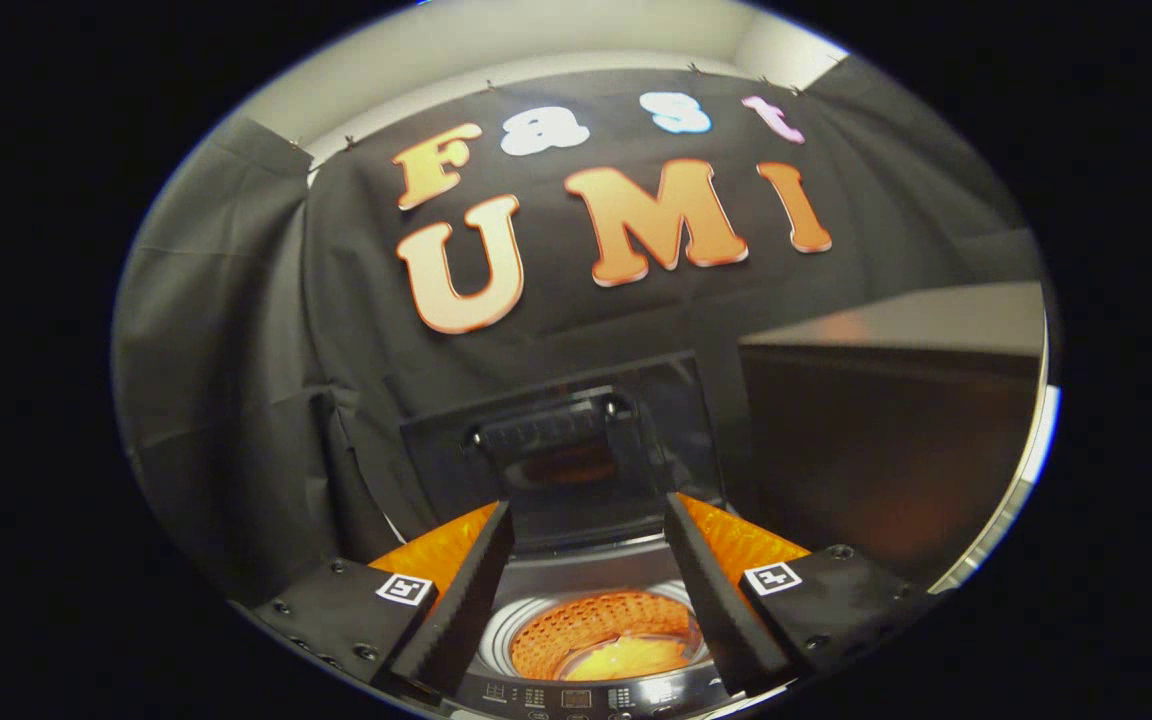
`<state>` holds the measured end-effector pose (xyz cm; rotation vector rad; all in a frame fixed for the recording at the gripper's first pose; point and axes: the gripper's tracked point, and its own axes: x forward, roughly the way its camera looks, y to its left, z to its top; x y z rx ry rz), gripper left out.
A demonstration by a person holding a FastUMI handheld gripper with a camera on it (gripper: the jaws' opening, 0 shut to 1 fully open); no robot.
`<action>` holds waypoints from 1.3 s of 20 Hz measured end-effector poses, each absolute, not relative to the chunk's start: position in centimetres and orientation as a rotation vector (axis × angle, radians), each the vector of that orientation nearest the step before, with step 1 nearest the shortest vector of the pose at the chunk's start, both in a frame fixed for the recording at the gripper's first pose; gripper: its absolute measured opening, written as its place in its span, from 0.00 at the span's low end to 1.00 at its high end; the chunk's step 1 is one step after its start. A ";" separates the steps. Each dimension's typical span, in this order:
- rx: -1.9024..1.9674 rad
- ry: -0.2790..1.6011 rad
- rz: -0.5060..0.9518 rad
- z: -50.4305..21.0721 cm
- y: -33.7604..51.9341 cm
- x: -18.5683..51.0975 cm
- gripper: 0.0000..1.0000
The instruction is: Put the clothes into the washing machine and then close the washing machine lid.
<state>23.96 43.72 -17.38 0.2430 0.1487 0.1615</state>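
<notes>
Gripper (586,590) fingers spread wide (holding nothing) above the washing machine (591,690), lid (561,445) raised.

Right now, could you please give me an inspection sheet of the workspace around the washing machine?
Surface: the washing machine top, with its control panel nearest the gripper.
Job's things: the lid stands raised beyond the fingers; the drum is open below, with something yellow-orange at its bottom, too blurred to tell whether it is clothes.
Clutter: nothing seen.
Grippers: the gripper hangs above the drum opening, fingers apart, nothing between them.
Cables: nothing seen.
Surroundings: black cloth wall behind the machine; a dark box-like unit stands beside the lid.
</notes>
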 end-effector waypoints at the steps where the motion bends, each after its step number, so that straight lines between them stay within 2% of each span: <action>1: 0.224 0.127 0.174 -15.7 43.8 23.7 0.97; 8: 0.163 0.134 0.222 -5.8 44.8 26.6 0.97; 13: 0.058 0.154 0.174 -3.6 45.2 32.6 0.97; 16: 0.011 0.173 0.181 -5.2 45.9 36.8 0.97; 26: 0.013 0.424 0.209 -12.2 47.8 48.0 0.97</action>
